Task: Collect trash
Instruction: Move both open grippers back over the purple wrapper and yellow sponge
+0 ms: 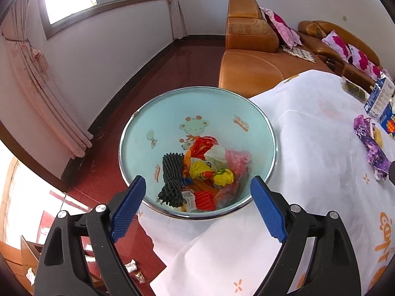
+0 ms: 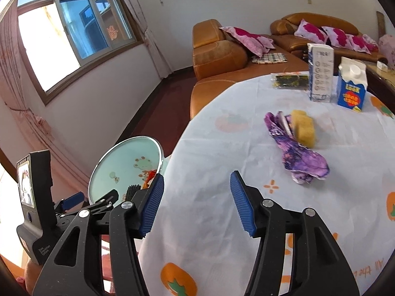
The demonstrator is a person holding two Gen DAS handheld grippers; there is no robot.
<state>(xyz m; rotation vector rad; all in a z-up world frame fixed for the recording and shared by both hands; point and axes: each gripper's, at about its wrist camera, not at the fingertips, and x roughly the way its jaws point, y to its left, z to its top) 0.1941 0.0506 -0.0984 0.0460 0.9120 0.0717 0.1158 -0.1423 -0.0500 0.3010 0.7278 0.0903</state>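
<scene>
The trash bin [image 1: 197, 123], pale blue inside with a metal rim, stands on the floor against the table [image 1: 308, 148] edge and holds a heap of coloured wrappers [image 1: 209, 172] and a dark ribbed piece [image 1: 171, 177]. The left gripper [image 1: 197, 204] hangs over it, jaws wide with nothing between them. On the white tablecloth a crumpled purple wrapper [image 2: 296, 148] touches a yellow sponge [image 2: 303, 128], with two cartons [image 2: 350, 86] farther back. The right gripper [image 2: 197, 202], spread and empty, points at them.
</scene>
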